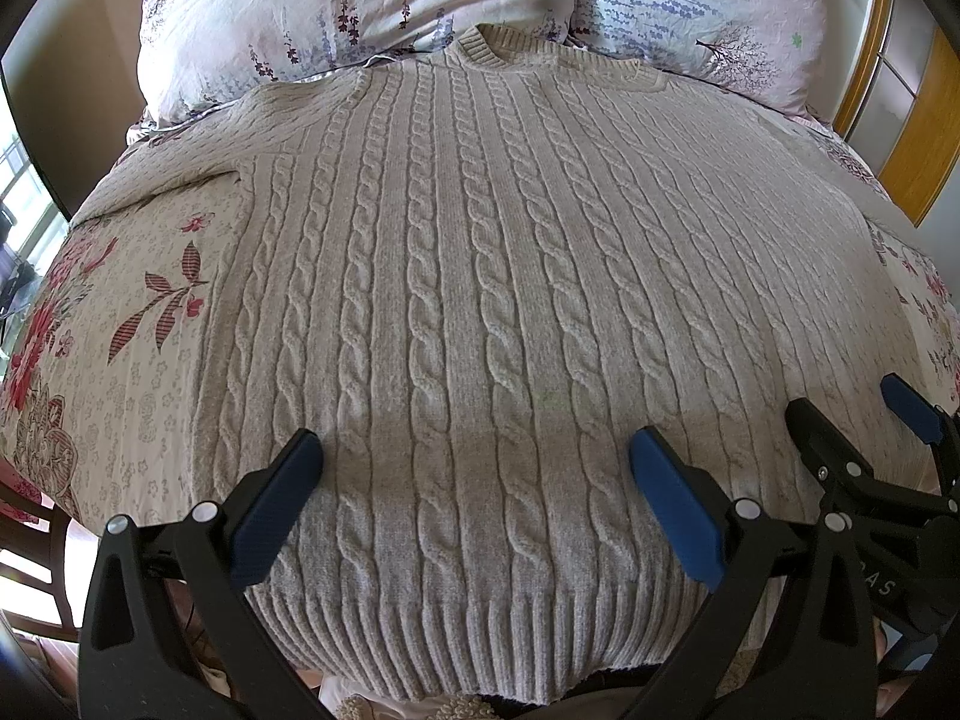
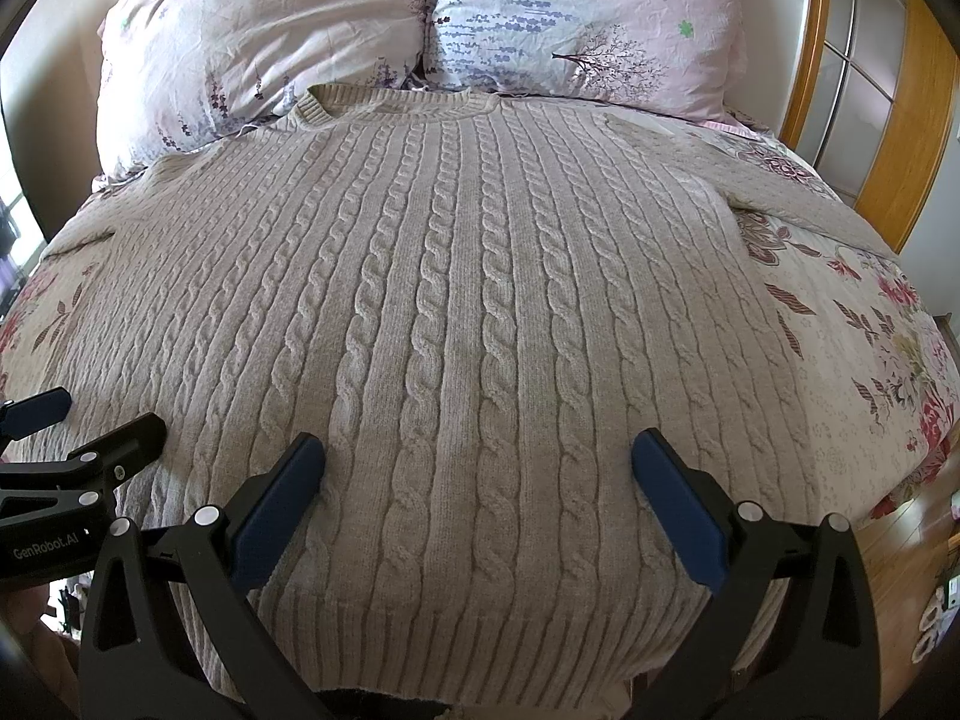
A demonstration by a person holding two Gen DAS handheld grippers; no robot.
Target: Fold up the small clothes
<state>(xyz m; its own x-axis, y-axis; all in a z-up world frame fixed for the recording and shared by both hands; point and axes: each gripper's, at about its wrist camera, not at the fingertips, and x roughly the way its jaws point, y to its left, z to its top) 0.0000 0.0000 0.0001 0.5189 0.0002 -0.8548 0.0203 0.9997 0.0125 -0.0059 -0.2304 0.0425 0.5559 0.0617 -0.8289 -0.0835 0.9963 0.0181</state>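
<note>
A beige cable-knit sweater (image 1: pixel 480 252) lies flat on the bed, neck toward the pillows, ribbed hem toward me; it also shows in the right wrist view (image 2: pixel 480 276). Its sleeves spread out to both sides. My left gripper (image 1: pixel 474 450) is open and empty, hovering over the lower part of the sweater near the hem. My right gripper (image 2: pixel 477 453) is open and empty too, over the lower part a little further right. The right gripper shows at the right edge of the left wrist view (image 1: pixel 864 414), and the left gripper at the left edge of the right wrist view (image 2: pixel 102 411).
The bed has a floral bedspread (image 1: pixel 120 324). Two floral pillows (image 2: pixel 270 42) (image 2: pixel 588 18) lie at the head. A wooden frame (image 2: pixel 900 108) stands at the right. A wooden chair (image 1: pixel 36 558) is at the lower left.
</note>
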